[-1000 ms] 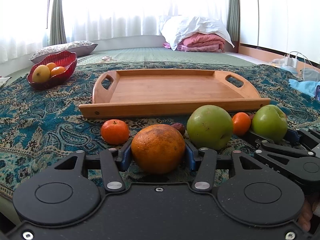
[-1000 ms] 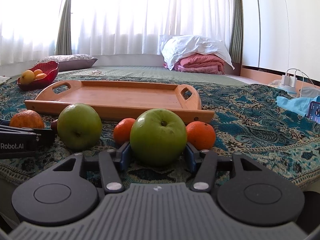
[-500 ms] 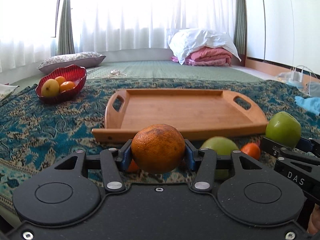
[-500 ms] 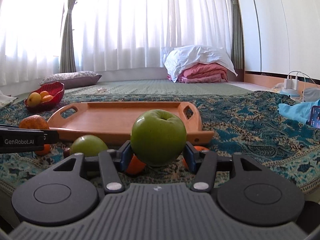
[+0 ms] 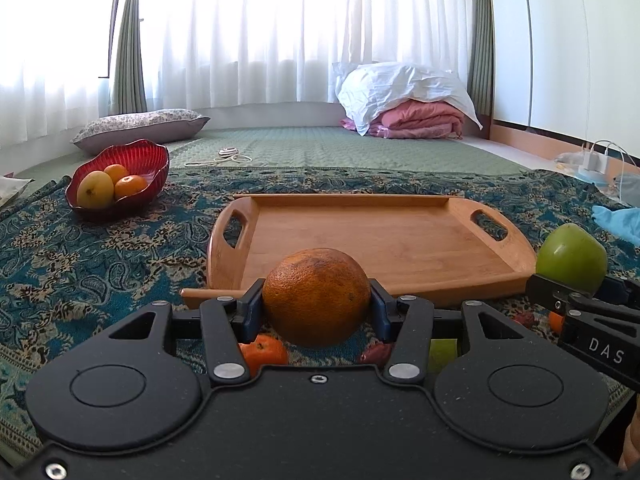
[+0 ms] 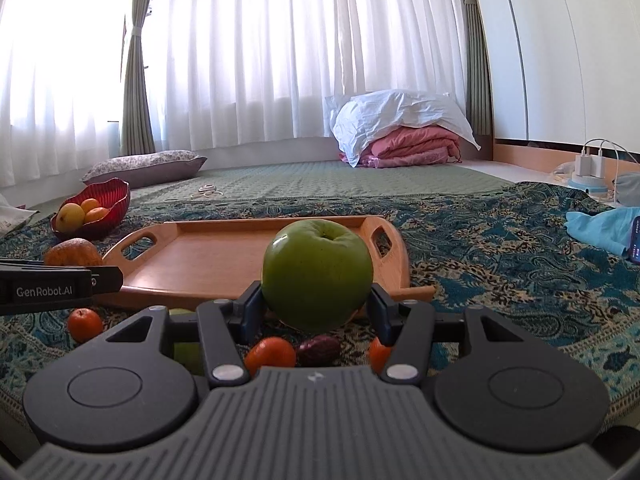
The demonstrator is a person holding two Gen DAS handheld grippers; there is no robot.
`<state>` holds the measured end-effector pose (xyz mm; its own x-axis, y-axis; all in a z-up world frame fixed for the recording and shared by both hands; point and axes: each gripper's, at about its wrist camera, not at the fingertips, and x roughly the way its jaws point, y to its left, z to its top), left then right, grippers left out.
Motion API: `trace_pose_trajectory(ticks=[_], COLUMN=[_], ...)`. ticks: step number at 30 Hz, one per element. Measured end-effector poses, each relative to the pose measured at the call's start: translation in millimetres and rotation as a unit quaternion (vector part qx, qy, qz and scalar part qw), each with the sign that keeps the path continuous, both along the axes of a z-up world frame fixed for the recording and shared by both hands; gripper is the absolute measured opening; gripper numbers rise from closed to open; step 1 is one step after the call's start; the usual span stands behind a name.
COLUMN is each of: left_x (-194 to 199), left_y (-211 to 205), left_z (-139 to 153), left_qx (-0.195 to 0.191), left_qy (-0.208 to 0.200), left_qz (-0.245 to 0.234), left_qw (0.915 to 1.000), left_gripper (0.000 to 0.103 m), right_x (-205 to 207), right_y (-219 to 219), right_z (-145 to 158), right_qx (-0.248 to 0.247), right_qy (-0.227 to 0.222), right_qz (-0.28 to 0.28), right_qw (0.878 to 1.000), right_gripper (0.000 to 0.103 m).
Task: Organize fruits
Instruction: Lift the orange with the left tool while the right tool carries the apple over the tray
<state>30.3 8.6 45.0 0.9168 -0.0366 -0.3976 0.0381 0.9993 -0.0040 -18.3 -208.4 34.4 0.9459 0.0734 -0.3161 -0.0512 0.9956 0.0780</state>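
Left tongs grip a large orange, right tongs grip a green apple, both held above the patterned cloth just before the wooden tray.

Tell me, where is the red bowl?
In the left wrist view, the red bowl sits far left on the patterned cloth, left of the wooden tray, before a grey pillow.

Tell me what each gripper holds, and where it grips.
Left gripper clamps the large orange across its sides. Right gripper clamps a green apple across its lower sides, stem up.
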Motion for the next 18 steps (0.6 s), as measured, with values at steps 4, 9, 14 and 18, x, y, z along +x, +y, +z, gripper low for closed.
trace_pose_trajectory(ticks=[4, 9, 14, 18], left_x=[10, 26, 42, 59], left_y=[2, 6, 6, 8], left_z=[6, 15, 24, 31], left_qx=[-0.002, -0.010, -0.009, -0.017], left_qy=[0.006, 0.019, 0.027, 0.035], left_qz=[-0.004, -0.014, -0.022, -0.025], left_qw=[1.0000, 0.9997, 0.9994, 0.9989], left_gripper=[0.049, 0.049, 0.049, 0.049], right_x=[13, 27, 45, 60], right_y=[-1, 0, -3, -5], right_z=[6, 14, 24, 31], right_qx=[-0.004, -0.018, -0.006, -0.005], right_qy=[0.012, 0.018, 0.030, 0.040], right_qz=[0.010, 0.025, 0.034, 0.040], right_qw=[1.000, 0.999, 0.999, 0.998], right_gripper=[0.057, 0.057, 0.057, 0.057])
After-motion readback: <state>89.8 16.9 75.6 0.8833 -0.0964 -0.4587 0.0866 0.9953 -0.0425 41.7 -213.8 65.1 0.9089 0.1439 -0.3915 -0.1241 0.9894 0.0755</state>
